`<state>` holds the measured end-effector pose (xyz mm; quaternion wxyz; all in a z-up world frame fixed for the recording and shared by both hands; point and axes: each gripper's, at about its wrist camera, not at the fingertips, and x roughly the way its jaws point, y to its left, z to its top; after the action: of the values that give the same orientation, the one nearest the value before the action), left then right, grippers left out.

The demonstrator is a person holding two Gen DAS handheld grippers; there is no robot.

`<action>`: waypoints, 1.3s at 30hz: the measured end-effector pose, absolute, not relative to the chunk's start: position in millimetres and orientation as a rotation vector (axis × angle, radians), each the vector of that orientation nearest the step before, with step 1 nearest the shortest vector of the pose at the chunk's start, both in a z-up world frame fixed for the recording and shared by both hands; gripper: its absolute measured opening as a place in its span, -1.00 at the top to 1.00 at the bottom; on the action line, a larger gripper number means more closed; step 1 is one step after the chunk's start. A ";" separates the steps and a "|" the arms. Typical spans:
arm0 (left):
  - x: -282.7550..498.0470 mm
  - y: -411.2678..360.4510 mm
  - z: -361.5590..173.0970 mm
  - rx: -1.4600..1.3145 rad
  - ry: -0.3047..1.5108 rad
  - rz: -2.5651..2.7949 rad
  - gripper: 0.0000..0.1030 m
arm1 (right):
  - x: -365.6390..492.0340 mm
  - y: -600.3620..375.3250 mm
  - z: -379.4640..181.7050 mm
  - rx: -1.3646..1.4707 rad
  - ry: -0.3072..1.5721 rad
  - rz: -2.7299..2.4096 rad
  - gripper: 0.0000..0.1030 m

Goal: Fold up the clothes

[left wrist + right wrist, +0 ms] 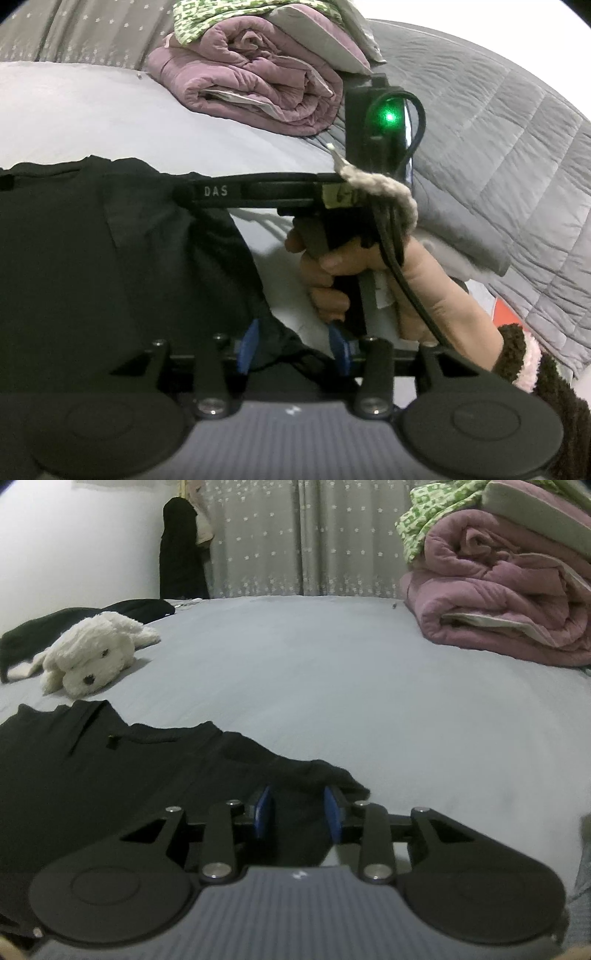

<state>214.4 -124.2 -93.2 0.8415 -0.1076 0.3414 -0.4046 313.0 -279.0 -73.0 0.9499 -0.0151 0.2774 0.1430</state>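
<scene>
A black garment (110, 775) lies spread on the grey bed sheet (332, 672). In the right wrist view, bunched fabric at its right edge fills the gap between the blue pads (332, 818) of my right gripper (298, 814), which is shut on it. In the left wrist view the same garment (110, 258) covers the left side. My left gripper (293, 347) is open, low over the garment's edge, with fabric against its left pad (247, 345) and bare sheet by the other. A hand (332, 273) holds the right gripper's handle just ahead.
A rolled mauve quilt (498, 602) with green-patterned cloth on top sits at the bed's far right. A white plush dog (92, 653) and another dark garment (55, 624) lie far left. A grey quilted cover (498, 147) lies to the right, and a starred curtain (295, 535) hangs behind.
</scene>
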 end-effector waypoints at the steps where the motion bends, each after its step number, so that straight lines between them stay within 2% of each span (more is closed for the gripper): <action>1: 215.4 -123.6 -93.3 -0.231 0.723 -0.858 0.13 | 312.9 -279.0 -72.8 -0.029 0.563 0.293 0.28; 3: 216.2 -122.4 -93.1 -0.238 0.725 -0.864 0.07 | 312.0 -279.5 -72.5 -0.024 0.559 0.304 0.09; 5: 215.9 -121.0 -92.4 -0.243 0.727 -0.871 0.05 | 309.7 -279.4 -71.1 -0.025 0.549 0.303 -0.31; 7: 215.2 -119.2 -90.1 -0.241 0.730 -0.870 0.03 | 306.6 -278.5 -67.9 -0.033 0.537 0.276 -0.37; 9: 214.2 -116.7 -86.7 -0.238 0.735 -0.868 -0.06 | 303.6 -277.4 -61.3 -0.028 0.537 0.255 -0.37; 18: 230.6 -57.2 -62.0 -0.336 0.772 -0.653 -0.13 | 292.3 -256.8 -16.6 0.015 0.574 0.142 -0.42; 29: 240.3 45.1 -34.9 -0.373 0.610 -0.182 -0.23 | 283.1 -160.7 43.3 0.203 0.593 0.219 -0.49; 39: 242.9 101.8 -38.3 -0.398 0.605 0.039 -0.32 | 286.6 -83.6 -7.0 0.238 0.643 0.225 -0.50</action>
<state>242.9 101.8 -38.3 0.9350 -0.1947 0.2958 0.0190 286.6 -83.6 -7.0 0.9356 0.1167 0.3144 0.1102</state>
